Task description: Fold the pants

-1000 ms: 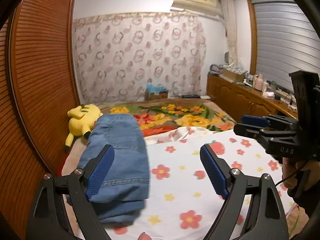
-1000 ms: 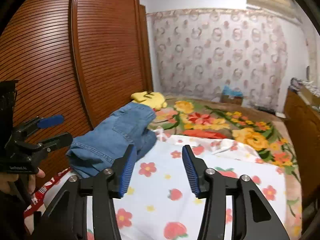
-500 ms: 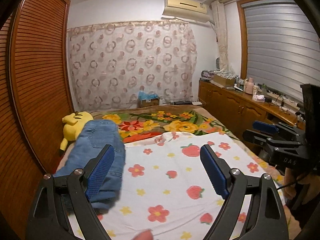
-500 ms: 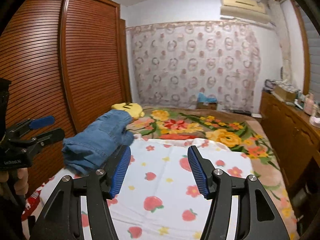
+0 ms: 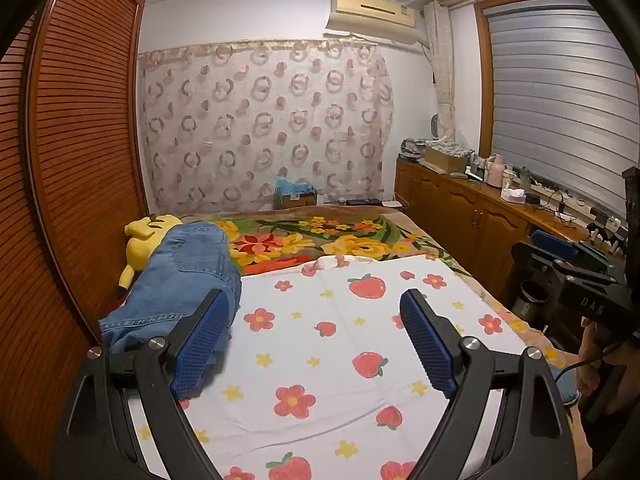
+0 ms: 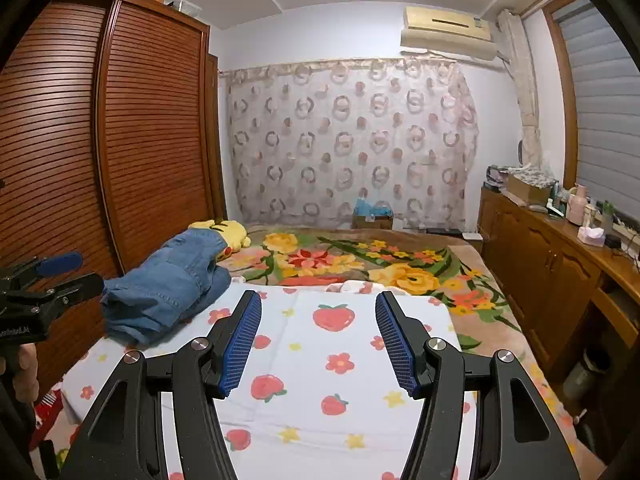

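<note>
A folded pair of blue jeans (image 5: pixel 180 280) lies at the left edge of the bed, on the white strawberry sheet (image 5: pixel 340 360); the right wrist view shows the jeans (image 6: pixel 168 284) as a stacked bundle. My left gripper (image 5: pixel 316 304) hovers open above the sheet, just right of the jeans, with nothing between its blue pads. My right gripper (image 6: pixel 317 298) is open too, over the sheet's middle and apart from the jeans. Each view catches the other gripper at its edge: the right gripper (image 5: pixel 576 264) and the left gripper (image 6: pixel 52 276), each held in a hand.
A yellow plush toy (image 5: pixel 140 240) lies behind the jeans. A floral blanket (image 5: pixel 320 240) covers the far half of the bed. A slatted wooden wardrobe (image 5: pixel 80 160) stands close on the left, and a wooden cabinet (image 5: pixel 480 216) with clutter runs along the right.
Both grippers have drawn back from the jeans, which now look smaller and further off. The right gripper's jaws stand a little wider than a second ago.
</note>
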A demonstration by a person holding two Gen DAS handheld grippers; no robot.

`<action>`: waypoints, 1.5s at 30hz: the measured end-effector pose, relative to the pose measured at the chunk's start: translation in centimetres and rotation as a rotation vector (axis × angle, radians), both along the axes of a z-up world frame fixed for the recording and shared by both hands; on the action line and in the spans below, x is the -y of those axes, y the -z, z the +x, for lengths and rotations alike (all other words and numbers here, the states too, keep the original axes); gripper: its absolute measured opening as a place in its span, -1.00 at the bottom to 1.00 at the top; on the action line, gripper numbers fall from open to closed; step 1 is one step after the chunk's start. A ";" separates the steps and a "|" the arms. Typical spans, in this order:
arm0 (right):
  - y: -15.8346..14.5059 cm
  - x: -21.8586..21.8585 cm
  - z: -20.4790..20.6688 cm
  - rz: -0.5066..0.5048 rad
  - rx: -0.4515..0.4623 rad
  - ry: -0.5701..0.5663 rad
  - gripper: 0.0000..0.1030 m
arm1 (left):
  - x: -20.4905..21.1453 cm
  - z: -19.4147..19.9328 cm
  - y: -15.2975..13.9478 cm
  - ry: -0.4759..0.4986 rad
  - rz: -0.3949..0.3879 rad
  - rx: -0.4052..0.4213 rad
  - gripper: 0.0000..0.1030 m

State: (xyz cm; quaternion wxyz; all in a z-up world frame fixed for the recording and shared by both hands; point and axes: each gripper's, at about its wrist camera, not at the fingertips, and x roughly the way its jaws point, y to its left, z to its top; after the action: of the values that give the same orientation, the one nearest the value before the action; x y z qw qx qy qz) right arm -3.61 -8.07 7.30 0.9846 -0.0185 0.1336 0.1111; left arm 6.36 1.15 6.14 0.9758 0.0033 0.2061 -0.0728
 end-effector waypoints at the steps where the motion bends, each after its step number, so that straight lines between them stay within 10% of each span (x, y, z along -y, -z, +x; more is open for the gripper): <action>1: 0.0 0.0 0.0 0.002 0.003 0.001 0.20 | 0.0 -0.1 0.0 -0.002 0.001 -0.001 0.70; 45: 1.0 1.2 -0.2 0.016 0.003 0.000 0.20 | -0.7 -0.5 0.0 -0.012 -0.006 -0.007 0.70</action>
State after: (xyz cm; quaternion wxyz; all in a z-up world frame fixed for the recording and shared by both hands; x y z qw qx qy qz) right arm -3.80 -9.23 6.34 0.9849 -0.0107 0.1313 0.1124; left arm 5.89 1.84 6.10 0.9755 -0.0010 0.2094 -0.0676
